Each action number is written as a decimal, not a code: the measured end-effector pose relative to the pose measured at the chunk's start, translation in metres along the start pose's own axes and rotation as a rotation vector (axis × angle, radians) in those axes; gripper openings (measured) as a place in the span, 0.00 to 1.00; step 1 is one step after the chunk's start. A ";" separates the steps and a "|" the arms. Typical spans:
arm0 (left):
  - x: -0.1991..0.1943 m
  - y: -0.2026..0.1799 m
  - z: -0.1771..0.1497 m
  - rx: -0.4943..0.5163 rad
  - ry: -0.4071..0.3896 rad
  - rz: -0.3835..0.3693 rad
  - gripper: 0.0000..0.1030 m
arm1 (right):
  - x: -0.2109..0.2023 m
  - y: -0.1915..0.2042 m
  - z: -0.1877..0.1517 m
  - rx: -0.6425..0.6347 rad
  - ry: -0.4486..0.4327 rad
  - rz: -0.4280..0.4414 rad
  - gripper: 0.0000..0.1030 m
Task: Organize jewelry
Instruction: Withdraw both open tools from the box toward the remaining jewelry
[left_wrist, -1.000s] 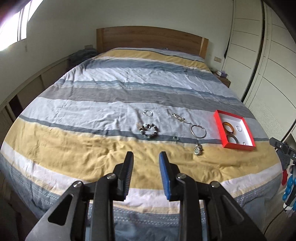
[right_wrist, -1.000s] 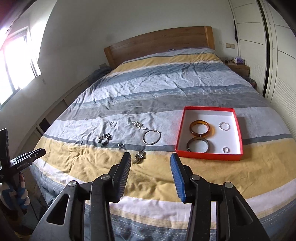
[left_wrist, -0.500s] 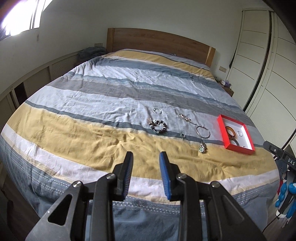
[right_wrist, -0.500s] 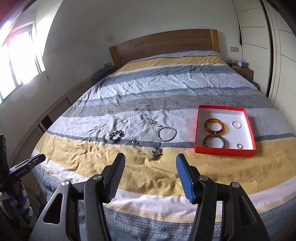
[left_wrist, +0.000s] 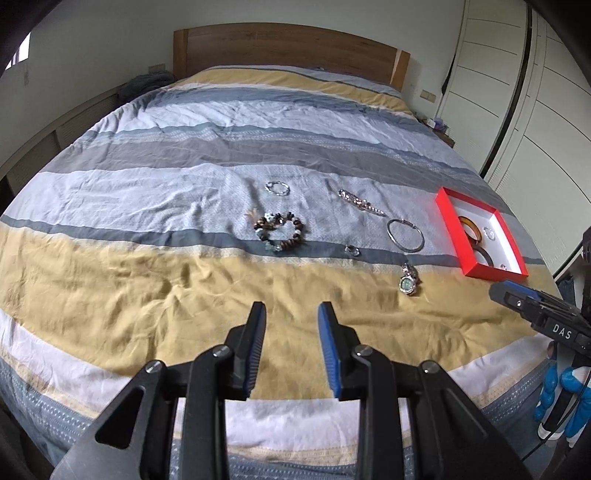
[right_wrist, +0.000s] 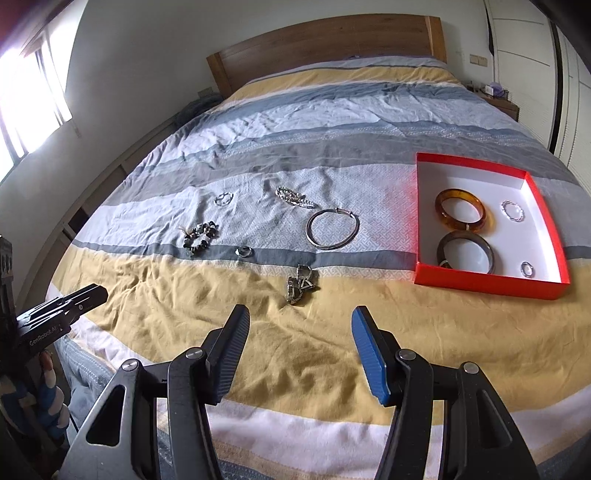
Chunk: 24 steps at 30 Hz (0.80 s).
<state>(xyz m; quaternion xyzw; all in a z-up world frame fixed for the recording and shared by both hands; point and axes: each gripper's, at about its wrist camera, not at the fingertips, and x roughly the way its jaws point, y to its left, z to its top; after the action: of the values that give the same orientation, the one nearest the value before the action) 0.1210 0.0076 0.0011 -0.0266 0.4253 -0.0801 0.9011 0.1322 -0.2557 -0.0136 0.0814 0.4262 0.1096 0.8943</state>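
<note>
Loose jewelry lies on the striped bedspread: a beaded bracelet, a silver bangle, a watch, a chain bracelet, a small ring and a thin silver bracelet. A red box holds an amber bangle, a dark bangle and small rings. My left gripper is open and empty over the yellow stripe. My right gripper is wide open and empty, just short of the watch.
The wooden headboard is at the far end. White wardrobe doors stand on the right, a window on the left. Each gripper shows at the edge of the other's view, right and left.
Both grippers have moved forward and closer to the jewelry. The right jaws have opened wider. The left view has swung back toward the bracelets.
</note>
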 end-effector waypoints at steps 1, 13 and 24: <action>0.008 -0.003 0.002 0.009 0.012 -0.009 0.27 | 0.007 -0.001 0.001 -0.003 0.012 0.007 0.55; 0.068 -0.023 0.020 0.071 0.072 -0.066 0.27 | 0.073 -0.004 0.008 -0.026 0.107 0.054 0.55; 0.103 -0.037 0.032 0.100 0.109 -0.096 0.27 | 0.109 -0.008 0.009 -0.024 0.168 0.124 0.53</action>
<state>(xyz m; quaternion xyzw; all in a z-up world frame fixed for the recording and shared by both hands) 0.2060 -0.0470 -0.0530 0.0026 0.4674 -0.1458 0.8719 0.2066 -0.2346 -0.0909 0.0873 0.4925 0.1761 0.8478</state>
